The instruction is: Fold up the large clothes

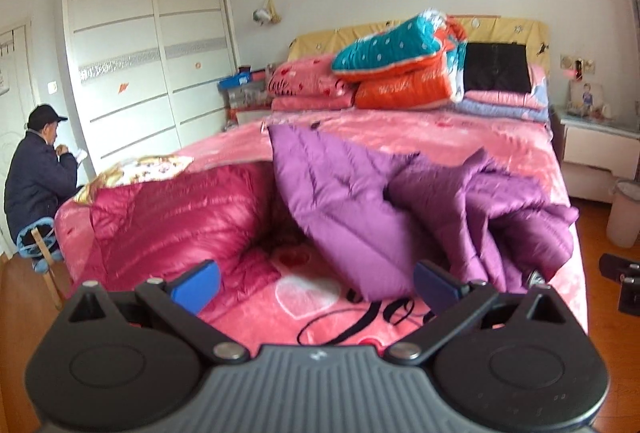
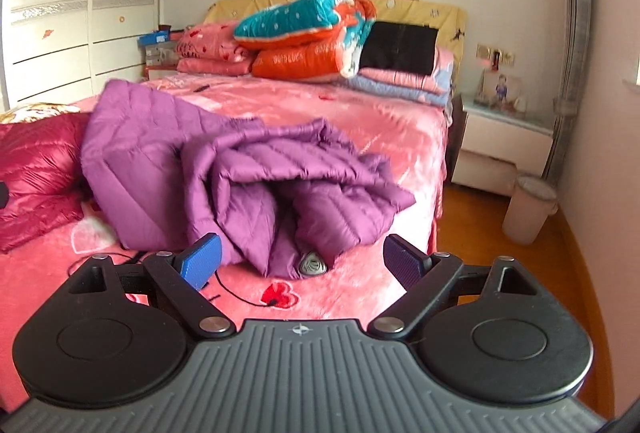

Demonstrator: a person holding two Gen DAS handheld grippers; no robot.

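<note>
Purple down jacket (image 2: 240, 169) crumpled on bed (image 2: 380, 121). Likely light, puffy, slippery. Left gripper (image 1: 316, 283), right gripper (image 2: 302, 259) spread wide, empty. Best pinched at hem or cuff (image 2: 314, 265).

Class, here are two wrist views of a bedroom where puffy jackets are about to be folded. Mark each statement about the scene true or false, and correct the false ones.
1. The purple jacket lies crumpled on the bed. True.
2. The left gripper is shut on the purple jacket. False: it is open and holds nothing.
3. A magenta jacket lies beside the purple one. True.
4. The right gripper is open. True.
5. The purple jacket is neatly folded. False: it is bunched up.
</note>
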